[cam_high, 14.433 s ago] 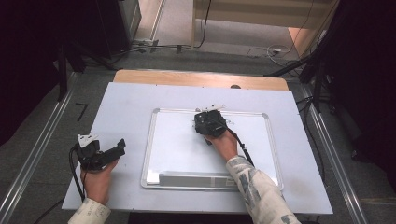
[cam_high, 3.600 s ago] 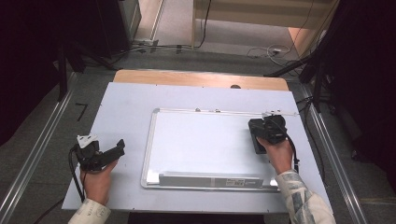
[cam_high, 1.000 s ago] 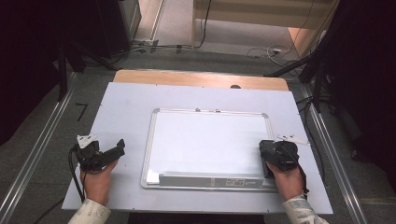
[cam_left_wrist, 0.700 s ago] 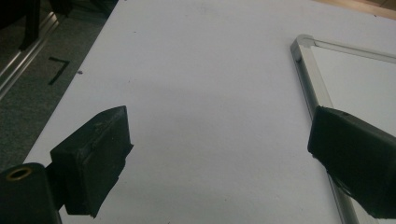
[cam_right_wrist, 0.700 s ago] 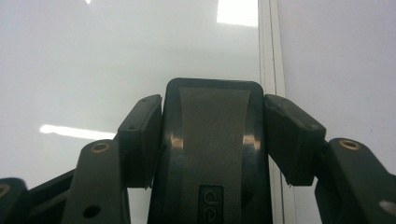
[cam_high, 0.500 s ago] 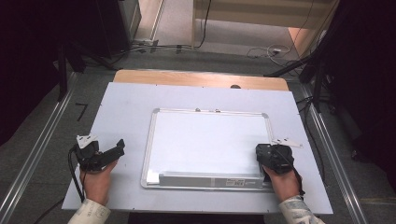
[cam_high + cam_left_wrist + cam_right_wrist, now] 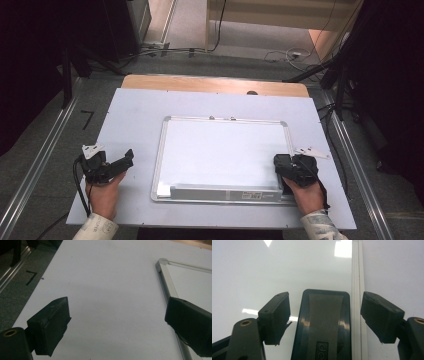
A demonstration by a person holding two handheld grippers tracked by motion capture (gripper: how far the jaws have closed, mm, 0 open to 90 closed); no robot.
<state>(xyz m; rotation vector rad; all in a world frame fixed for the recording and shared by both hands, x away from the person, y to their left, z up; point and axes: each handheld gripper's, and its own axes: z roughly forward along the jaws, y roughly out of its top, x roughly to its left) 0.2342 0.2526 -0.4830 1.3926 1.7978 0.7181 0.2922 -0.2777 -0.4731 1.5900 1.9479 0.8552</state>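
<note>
— So where is the eraser [image 7: 322, 325] now?
— Right between the jaws of the right gripper [image 7: 325, 315], lying on the whiteboard [image 7: 220, 150] near its right edge. Its long side points the same way as the jaws.
— Are they squeezing it?
— No, the jaws stand apart, with a gap on each side.
— And the left gripper [image 7: 117, 327]?
— Its jaws are wide apart too, with nothing in them. It rests on the table [image 7: 135, 115], well away, left of the board's silver frame [image 7: 167, 282]. Nothing blocks the eraser.
</note>
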